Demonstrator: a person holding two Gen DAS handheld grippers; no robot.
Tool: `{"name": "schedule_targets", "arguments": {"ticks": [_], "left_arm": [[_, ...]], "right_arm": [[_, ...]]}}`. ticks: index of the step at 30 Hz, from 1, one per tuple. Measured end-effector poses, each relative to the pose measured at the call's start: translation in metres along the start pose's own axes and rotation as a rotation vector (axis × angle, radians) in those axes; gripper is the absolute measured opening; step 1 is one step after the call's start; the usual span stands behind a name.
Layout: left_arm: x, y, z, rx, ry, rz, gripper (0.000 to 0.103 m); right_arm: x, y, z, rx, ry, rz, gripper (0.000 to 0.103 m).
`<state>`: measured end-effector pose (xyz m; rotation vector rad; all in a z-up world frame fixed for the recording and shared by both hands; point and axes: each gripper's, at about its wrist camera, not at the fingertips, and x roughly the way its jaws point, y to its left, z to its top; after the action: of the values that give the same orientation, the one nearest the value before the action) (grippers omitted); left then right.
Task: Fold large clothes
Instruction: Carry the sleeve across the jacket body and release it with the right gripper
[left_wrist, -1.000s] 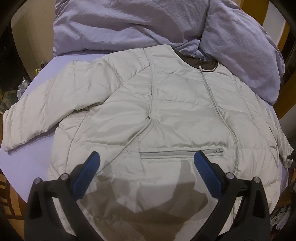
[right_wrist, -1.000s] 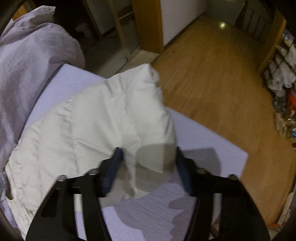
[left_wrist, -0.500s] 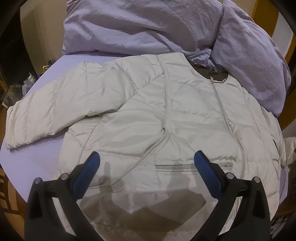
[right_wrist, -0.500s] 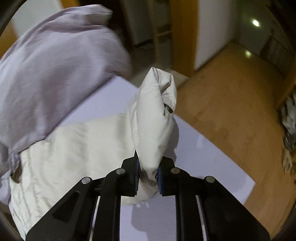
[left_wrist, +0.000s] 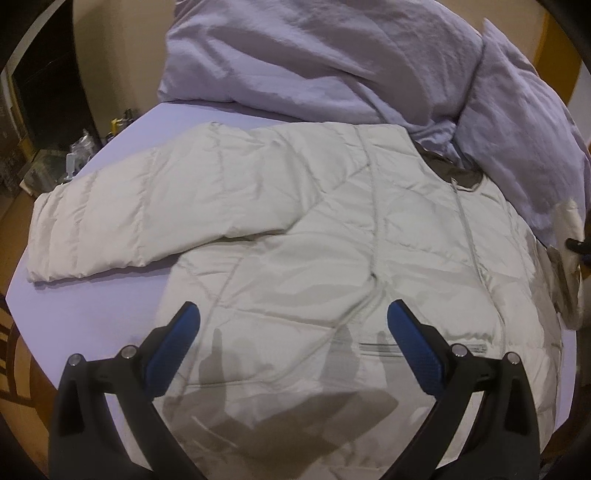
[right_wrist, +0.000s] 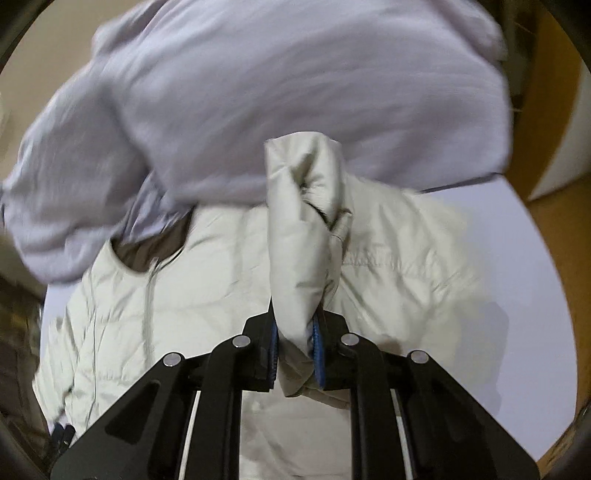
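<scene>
One sleeve (right_wrist: 299, 236) of the jacket (left_wrist: 332, 258) is being lifted, clamped in the right hand-held gripper (right_wrist: 295, 354); the left hand-held gripper (left_wrist: 291, 350) is hovering released. Jacket is lying flat on the bed (left_wrist: 92, 314); folding is barely begun.

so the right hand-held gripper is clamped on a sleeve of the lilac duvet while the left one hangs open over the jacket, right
Not quite: the right hand-held gripper is clamped on a sleeve of the pale beige quilted jacket, not the duvet, as the right wrist view shows. The left hand-held gripper does hang open.
</scene>
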<state>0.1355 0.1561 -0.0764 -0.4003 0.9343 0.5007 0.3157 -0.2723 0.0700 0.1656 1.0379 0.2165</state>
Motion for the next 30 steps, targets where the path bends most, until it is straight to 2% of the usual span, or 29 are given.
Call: {"name": "schedule_targets", "arguments": {"ticks": [5, 12, 18, 22, 25, 28, 30], "left_arm": [[0.000, 0.016, 0.003, -0.035, -0.011, 0.024, 0.101], [-0.001, 0.035, 0.008, -0.067, -0.031, 0.046, 0.101], [0.002, 0.053, 0.013, -0.101, -0.029, 0.079, 0.101], [0.004, 0.066, 0.018, -0.128, -0.028, 0.097, 0.101], [0.006, 0.075, 0.022, -0.148, -0.026, 0.113, 0.101], [0.008, 0.084, 0.025, -0.163, -0.028, 0.128, 0.101], [0.010, 0.092, 0.028, -0.172, -0.028, 0.144, 0.101]], "right_arm": [[0.025, 0.048, -0.013, -0.064, 0.070, 0.072, 0.016], [0.050, 0.138, -0.034, -0.185, 0.133, 0.149, 0.015], [0.069, 0.185, -0.052, -0.250, 0.169, 0.167, 0.016], [0.086, 0.196, -0.068, -0.292, 0.189, 0.137, 0.017], [0.088, 0.198, -0.072, -0.315, 0.182, 0.141, 0.025], [0.077, 0.195, -0.065, -0.314, 0.158, 0.184, 0.051], [0.063, 0.189, -0.057, -0.311, 0.101, 0.192, 0.059]]}}
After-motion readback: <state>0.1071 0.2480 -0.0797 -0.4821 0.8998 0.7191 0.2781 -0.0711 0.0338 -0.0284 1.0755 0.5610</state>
